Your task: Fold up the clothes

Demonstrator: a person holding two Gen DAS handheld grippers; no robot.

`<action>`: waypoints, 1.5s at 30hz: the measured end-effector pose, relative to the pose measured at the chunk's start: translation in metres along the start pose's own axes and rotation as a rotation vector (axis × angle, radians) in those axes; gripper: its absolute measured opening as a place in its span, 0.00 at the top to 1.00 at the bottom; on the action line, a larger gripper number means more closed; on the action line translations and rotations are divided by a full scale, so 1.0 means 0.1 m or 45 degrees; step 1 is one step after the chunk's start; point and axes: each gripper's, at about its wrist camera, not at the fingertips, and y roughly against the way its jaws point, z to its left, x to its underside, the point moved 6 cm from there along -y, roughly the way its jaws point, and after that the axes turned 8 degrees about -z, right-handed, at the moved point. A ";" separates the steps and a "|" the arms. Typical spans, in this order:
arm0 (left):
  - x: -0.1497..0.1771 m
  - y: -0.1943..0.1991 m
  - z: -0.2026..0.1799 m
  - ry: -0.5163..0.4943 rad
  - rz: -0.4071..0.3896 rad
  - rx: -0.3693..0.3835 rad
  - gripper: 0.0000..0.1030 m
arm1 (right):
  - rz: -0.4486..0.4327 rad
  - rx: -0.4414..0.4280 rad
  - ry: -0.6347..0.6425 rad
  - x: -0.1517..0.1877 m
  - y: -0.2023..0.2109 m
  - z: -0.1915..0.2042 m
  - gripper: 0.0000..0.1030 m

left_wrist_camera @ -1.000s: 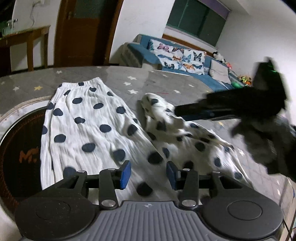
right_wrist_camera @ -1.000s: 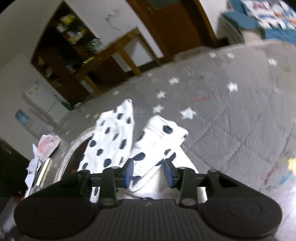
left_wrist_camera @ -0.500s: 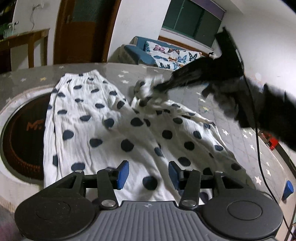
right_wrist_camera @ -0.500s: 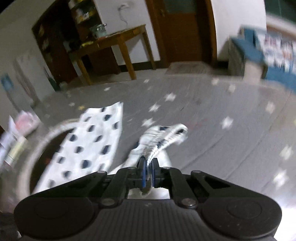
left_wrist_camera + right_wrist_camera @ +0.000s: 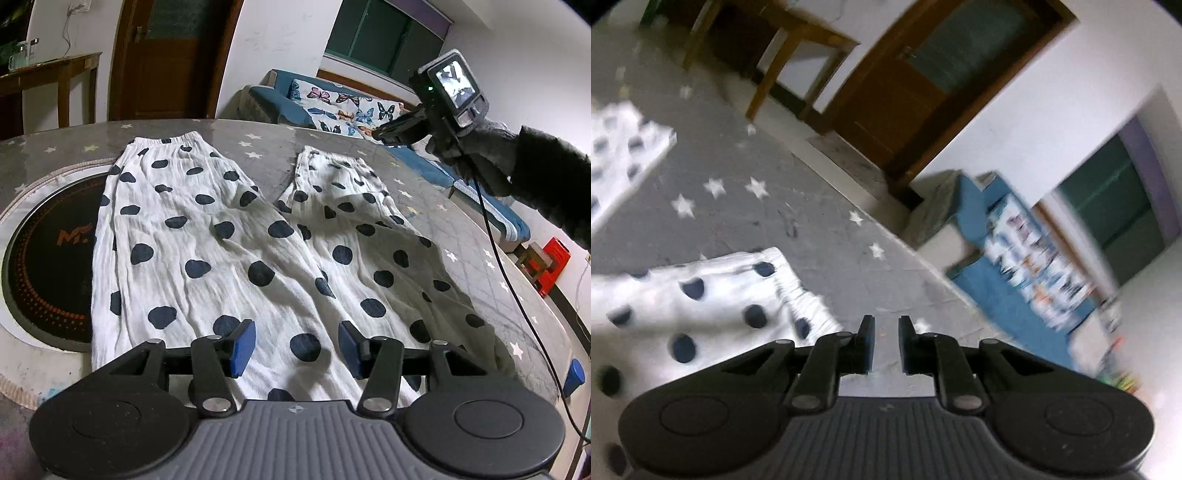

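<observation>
The polka-dot trousers (image 5: 236,251) are laid flat on the grey star-printed table cover (image 5: 461,236), both legs spread away from the left wrist camera, the two elasticated cuffs at the far end and well apart; the left leg is seen to overlap a dark round mat (image 5: 44,258) bearing orange lettering; creases are noted across both legs.

The left gripper (image 5: 295,347) is held low over the near end of the garment, its blue pads set wide apart with nothing between them; whether the fabric is touched cannot be told.

The right gripper (image 5: 384,131) is seen raised above the far cuff of the right leg, gripped in a gloved hand (image 5: 476,147), a cable (image 5: 498,258) trailing from it; in its own view the right gripper (image 5: 885,345) is shown with a narrow gap between the fingers, nothing held, the cuff (image 5: 768,291) lying just left of the tips; that view is blurred.

A blue sofa (image 5: 288,107) with a butterfly-print cover is noted beyond the table, and a wooden door (image 5: 166,59) behind.
</observation>
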 end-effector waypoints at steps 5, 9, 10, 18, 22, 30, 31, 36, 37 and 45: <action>0.01 0.00 -0.01 -0.002 -0.003 0.006 0.46 | 0.007 -0.340 -0.467 0.05 -0.01 0.04 0.78; 0.01 0.00 -0.01 -0.001 -0.007 0.008 0.45 | 0.062 -0.420 -0.630 0.13 -0.24 0.19 0.75; 0.02 0.00 -0.01 -0.001 -0.009 0.009 0.45 | 0.071 -0.425 -0.661 0.16 -0.30 0.21 0.72; 0.04 0.00 0.00 -0.004 -0.022 0.023 0.43 | 0.040 -0.367 -0.706 0.13 -0.62 0.18 0.64; 0.02 0.01 0.04 0.005 -0.020 0.003 0.43 | 0.042 -0.348 -0.716 0.08 -0.65 0.07 0.64; -0.10 0.07 0.25 0.056 -0.077 -0.089 0.42 | -0.002 -0.516 -0.688 0.34 0.21 0.19 0.60; -0.11 0.06 0.27 0.062 -0.082 -0.100 0.42 | -0.009 -0.542 -0.692 0.41 0.36 0.23 0.60; -0.15 0.01 0.41 0.091 -0.094 -0.146 0.44 | -0.011 -0.597 -0.741 0.67 0.80 0.42 0.60; -0.15 0.00 0.44 0.098 -0.093 -0.159 0.47 | -0.011 -0.598 -0.740 0.72 0.85 0.46 0.60; -0.10 0.02 0.75 0.153 -0.096 -0.252 0.94 | -0.044 -0.498 -0.752 1.04 1.15 0.52 0.64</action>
